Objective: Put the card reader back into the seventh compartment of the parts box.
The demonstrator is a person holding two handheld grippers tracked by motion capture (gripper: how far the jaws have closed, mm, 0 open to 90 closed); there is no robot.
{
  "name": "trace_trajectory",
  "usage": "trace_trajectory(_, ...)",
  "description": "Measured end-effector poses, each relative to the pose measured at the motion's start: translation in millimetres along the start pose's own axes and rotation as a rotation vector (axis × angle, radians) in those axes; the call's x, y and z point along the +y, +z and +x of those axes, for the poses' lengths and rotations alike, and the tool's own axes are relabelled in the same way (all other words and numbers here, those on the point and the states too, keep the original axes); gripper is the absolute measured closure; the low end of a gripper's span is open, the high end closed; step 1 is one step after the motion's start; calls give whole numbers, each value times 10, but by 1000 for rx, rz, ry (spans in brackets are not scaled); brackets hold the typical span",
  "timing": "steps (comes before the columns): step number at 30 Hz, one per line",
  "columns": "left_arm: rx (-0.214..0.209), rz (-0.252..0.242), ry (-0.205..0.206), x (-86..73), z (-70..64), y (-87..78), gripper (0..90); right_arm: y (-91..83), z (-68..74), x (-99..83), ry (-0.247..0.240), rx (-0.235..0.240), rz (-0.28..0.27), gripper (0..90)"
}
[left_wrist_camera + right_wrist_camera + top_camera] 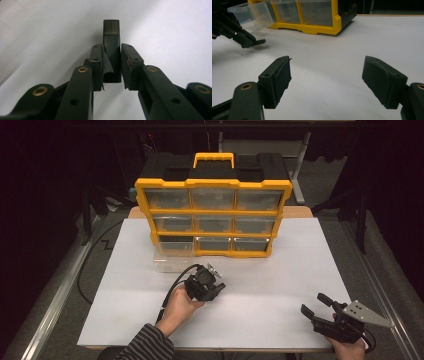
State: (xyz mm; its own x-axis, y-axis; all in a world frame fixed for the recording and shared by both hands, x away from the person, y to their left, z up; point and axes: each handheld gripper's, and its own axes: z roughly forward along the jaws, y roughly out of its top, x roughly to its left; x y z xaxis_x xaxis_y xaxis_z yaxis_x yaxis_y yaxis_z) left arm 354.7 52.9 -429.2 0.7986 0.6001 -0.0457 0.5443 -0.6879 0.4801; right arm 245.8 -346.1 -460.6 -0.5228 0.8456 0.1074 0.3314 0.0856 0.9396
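My left gripper [111, 48] is shut on a small dark rectangular piece [111, 28], which sticks out past the pads [96, 53] over the white tabletop. In the high view this gripper [207, 282] sits in front of a yellow organiser [212, 184] with clear drawers. The bottom-left drawer [172, 262] is pulled out just beyond it. My right gripper [314, 303] rests near the table's front right corner, open and holding nothing. In the right gripper view its jaws [328, 75] stand wide apart, with the left gripper [239, 35] and the dark piece [259, 42] at upper left.
The white table surface [280, 280] stretches between the two grippers. The organiser [312, 27] has a yellow handle [214, 159] and a black back part. The left gripper's cable [172, 287] trails off along the forearm. Dark floor and a metal rail surround the table.
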Motion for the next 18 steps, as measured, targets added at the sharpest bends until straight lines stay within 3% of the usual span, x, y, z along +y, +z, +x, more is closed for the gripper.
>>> trace_trajectory(8, 7, -32, -32, -17, 55, -89, 727, 1, -1, 0, 0, 1, 0, 237)
trace_trajectory(18, 29, -54, -42, 22, 103, -217, 727, 4, -3, 0, 2, 5, -1, 237)
